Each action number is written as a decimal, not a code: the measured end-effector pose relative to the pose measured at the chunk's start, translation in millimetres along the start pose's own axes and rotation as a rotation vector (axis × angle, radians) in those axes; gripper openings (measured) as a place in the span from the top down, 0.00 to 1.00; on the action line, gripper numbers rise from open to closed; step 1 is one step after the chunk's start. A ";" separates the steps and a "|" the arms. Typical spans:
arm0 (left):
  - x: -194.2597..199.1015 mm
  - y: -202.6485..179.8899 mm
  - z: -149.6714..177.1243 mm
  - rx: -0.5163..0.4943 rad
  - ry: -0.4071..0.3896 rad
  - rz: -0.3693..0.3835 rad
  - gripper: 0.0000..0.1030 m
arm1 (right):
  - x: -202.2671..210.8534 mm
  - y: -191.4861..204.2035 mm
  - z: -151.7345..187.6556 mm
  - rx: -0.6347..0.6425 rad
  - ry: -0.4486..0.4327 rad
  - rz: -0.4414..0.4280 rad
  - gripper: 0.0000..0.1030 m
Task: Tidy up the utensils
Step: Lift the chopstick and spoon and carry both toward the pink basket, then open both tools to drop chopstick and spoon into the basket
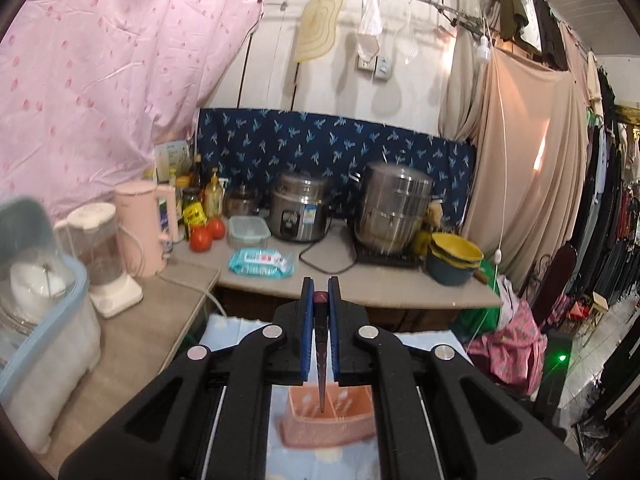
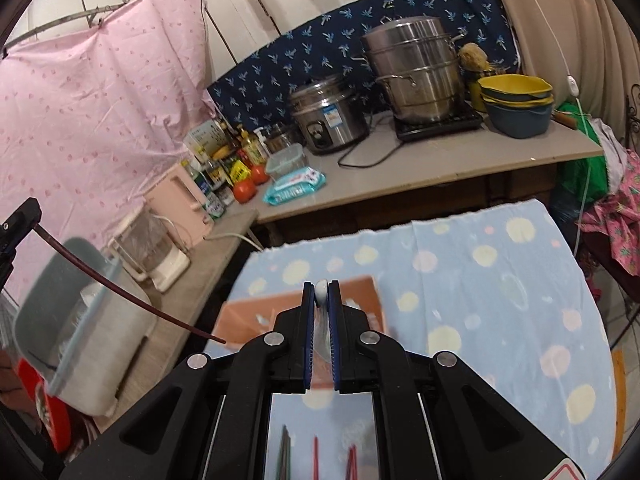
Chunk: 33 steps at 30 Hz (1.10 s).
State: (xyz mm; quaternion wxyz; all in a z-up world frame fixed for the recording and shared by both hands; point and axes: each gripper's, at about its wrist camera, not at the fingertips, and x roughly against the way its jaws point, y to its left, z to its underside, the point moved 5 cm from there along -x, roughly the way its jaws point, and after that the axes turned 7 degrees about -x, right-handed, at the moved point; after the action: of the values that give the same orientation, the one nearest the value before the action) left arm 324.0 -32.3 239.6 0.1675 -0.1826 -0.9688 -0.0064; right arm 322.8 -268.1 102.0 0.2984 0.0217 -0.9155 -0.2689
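Observation:
My left gripper point(image 1: 321, 285) is shut on a dark maroon chopstick point(image 1: 321, 344). The stick hangs down between the blue pads, its tip above a pink utensil holder point(image 1: 328, 416) on the spotted blue cloth. My right gripper point(image 2: 321, 286) is shut on a white spoon point(image 2: 321, 294), whose rounded end pokes out between the fingertips. In the right wrist view the pink holder point(image 2: 256, 320) lies blurred just beyond the fingers. At that view's left edge the left gripper point(image 2: 20, 216) shows with its chopstick point(image 2: 120, 292) slanting down. Several more chopsticks point(image 2: 315, 456) lie on the cloth near the bottom.
A grey bin with a blue rim point(image 2: 80, 332) stands close on the left counter beside a blender point(image 1: 106, 256) and a pink kettle point(image 1: 146, 228). The far counter holds a rice cooker point(image 1: 300, 212), a steel steamer pot point(image 1: 394, 212), stacked bowls point(image 1: 454, 258), a wipes pack point(image 1: 262, 263) and tomatoes point(image 1: 201, 239).

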 end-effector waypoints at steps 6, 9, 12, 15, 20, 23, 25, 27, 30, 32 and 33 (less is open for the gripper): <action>-39.9 7.1 10.7 0.012 0.052 -0.013 0.94 | -38.7 -7.1 -5.2 -0.016 0.041 0.020 0.93; -58.4 11.9 30.6 0.026 0.105 -0.014 0.94 | -56.3 -17.5 1.0 -0.026 0.076 0.047 0.93; -73.1 17.2 45.9 0.044 0.144 -0.019 0.93 | -66.8 -25.8 7.5 -0.031 0.099 0.068 0.93; -80.7 19.9 54.8 0.048 0.166 -0.031 0.93 | -72.5 -32.6 12.3 -0.029 0.111 0.089 0.92; -86.0 28.0 66.1 0.061 0.201 -0.086 0.66 | -68.2 -33.9 13.7 -0.017 0.077 0.117 0.75; -78.6 35.3 70.4 0.085 0.193 -0.121 0.45 | -56.0 -33.4 15.9 -0.005 0.055 0.126 0.63; -73.8 36.6 75.0 0.088 0.200 -0.125 0.45 | -48.1 -33.3 19.0 0.000 0.049 0.129 0.62; -68.4 37.6 80.9 0.093 0.212 -0.128 0.45 | -39.6 -33.5 23.5 -0.004 0.049 0.122 0.60; -57.5 36.8 91.1 0.094 0.227 -0.129 0.45 | -25.5 -33.5 33.8 0.004 0.048 0.129 0.58; -50.5 35.1 99.1 0.092 0.239 -0.127 0.45 | -16.2 -34.0 43.0 0.010 0.048 0.138 0.58; -45.3 34.0 104.8 0.091 0.247 -0.127 0.45 | -12.5 -34.8 47.4 0.012 0.051 0.141 0.58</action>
State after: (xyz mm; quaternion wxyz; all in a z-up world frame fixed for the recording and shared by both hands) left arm 342.1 -8.9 124.2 0.2928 -0.1108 -0.9497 0.0047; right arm 302.4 -272.6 45.6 0.3396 -0.0343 -0.9085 -0.2412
